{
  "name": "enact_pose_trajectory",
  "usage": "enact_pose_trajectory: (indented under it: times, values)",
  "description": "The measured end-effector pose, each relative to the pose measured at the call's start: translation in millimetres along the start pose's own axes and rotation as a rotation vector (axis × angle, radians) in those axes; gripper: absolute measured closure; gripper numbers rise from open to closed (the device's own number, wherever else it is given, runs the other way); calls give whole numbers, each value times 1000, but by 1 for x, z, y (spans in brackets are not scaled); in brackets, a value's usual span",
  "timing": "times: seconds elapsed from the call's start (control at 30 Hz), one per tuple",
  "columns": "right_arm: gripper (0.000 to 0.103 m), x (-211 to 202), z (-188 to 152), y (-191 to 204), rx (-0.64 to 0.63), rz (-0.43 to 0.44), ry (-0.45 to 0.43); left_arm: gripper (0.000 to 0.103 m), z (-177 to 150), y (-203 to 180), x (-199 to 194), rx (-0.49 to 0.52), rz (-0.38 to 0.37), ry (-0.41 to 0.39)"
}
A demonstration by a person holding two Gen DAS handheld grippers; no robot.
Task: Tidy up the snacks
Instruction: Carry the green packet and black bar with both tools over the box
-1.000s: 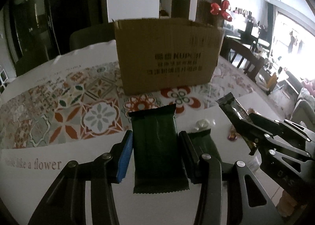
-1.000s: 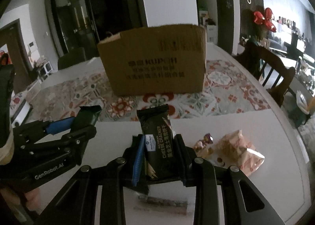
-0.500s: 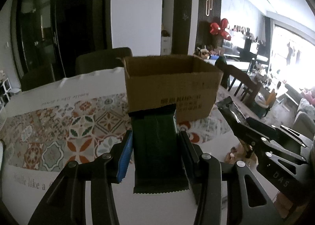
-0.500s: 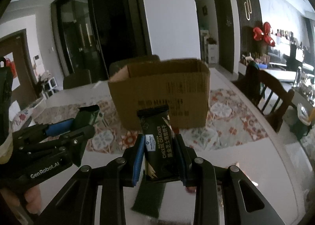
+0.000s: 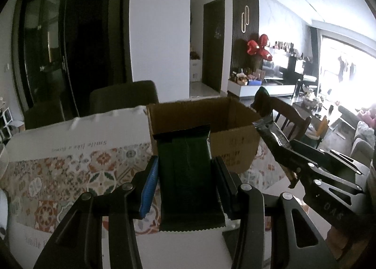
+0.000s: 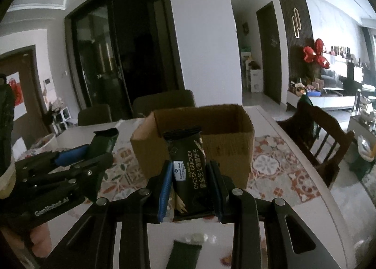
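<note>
Your left gripper (image 5: 185,184) points slightly downward, clamped on a green packet (image 5: 188,182) held clear above the table (image 5: 188,247). Your right gripper (image 6: 191,186) beside it pinches a cracker packet (image 6: 190,179) the same way. Another packet (image 6: 185,253) on the table is cut off by the frame edge. Ahead, the open box (image 6: 221,149) stands on a patterned mat (image 5: 58,179); its inside floor is hidden. Chairs (image 6: 317,142) stand beyond.

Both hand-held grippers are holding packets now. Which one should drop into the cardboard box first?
Probably the right hand-held gripper. Its black cheese cracker packet lines up with the middle of the open brown cardboard box, while the left hand-held gripper holds its dark green packet nearer the box's left corner.
</note>
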State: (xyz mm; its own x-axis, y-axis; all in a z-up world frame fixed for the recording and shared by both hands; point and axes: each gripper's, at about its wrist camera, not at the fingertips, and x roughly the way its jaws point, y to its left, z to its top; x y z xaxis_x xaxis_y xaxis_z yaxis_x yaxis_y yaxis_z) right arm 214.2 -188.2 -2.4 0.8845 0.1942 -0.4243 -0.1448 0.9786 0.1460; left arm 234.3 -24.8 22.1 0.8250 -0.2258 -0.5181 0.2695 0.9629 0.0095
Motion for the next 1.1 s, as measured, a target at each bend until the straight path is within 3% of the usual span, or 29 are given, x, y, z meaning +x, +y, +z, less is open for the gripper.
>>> enact_pose_trajectory:
  times: [0.43,1.1]
  values:
    - [71,23,46,-10,-8,32,-44,57,45,5,21,19,-10,-49]
    - [71,96,85,-29,-27,19,39,57,91,15,99,4,-35,18]
